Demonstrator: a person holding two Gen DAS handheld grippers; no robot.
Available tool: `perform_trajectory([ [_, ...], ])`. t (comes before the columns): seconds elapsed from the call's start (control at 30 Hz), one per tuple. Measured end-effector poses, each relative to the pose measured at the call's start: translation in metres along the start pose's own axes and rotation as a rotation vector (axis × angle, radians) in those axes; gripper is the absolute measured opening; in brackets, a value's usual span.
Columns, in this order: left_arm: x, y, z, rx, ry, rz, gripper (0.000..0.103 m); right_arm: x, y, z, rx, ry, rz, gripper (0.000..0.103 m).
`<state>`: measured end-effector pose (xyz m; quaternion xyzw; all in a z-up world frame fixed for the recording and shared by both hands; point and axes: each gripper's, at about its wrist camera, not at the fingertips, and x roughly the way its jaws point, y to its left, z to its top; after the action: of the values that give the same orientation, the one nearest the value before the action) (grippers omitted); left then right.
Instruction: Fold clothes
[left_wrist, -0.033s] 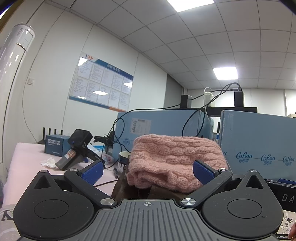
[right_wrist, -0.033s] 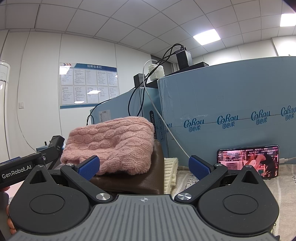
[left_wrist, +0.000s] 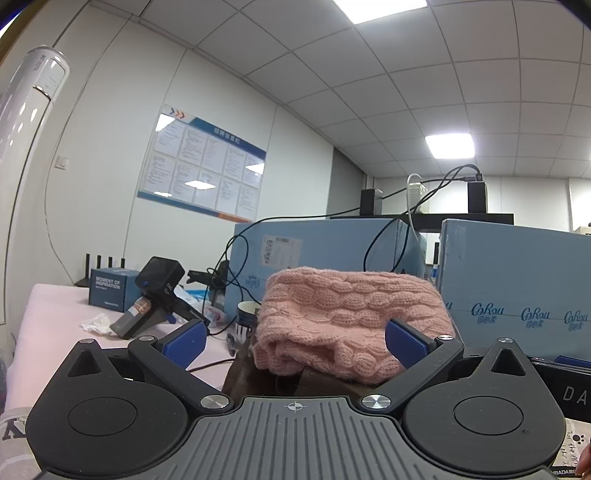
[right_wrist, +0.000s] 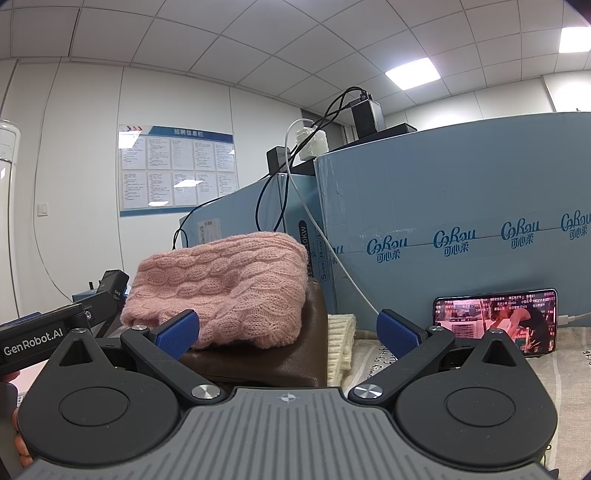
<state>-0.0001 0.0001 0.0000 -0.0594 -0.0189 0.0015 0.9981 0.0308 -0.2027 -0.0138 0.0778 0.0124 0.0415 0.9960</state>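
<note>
A folded pink cable-knit sweater (left_wrist: 351, 314) lies on top of a folded dark brown garment (right_wrist: 258, 354). My left gripper (left_wrist: 295, 343) is held level just in front of the pile, open wide, its blue pads (left_wrist: 184, 341) apart from the knit. In the right wrist view the sweater (right_wrist: 221, 288) sits to the left of centre. My right gripper (right_wrist: 288, 330) is open too, level with the brown garment, nothing pinched. A cream knit piece (right_wrist: 341, 345) lies beside the brown garment, partly hidden by it.
Big blue cardboard boxes (right_wrist: 461, 240) stand close behind the pile, with cables hanging over them. A phone (right_wrist: 495, 319) with a lit screen leans on a box at the right. On the pink table (left_wrist: 55, 317) lie a spare black gripper (left_wrist: 155, 295), a small blue box (left_wrist: 107, 291), a cup (left_wrist: 245, 314).
</note>
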Motion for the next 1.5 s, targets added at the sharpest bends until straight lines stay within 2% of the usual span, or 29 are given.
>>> perform_trajectory([
  [1.5, -0.0008, -0.0005, -0.0015, 0.0, 0.0, 0.001, 0.103, -0.0012, -0.0002, 0.0003, -0.001, 0.003, 0.0, 0.103],
])
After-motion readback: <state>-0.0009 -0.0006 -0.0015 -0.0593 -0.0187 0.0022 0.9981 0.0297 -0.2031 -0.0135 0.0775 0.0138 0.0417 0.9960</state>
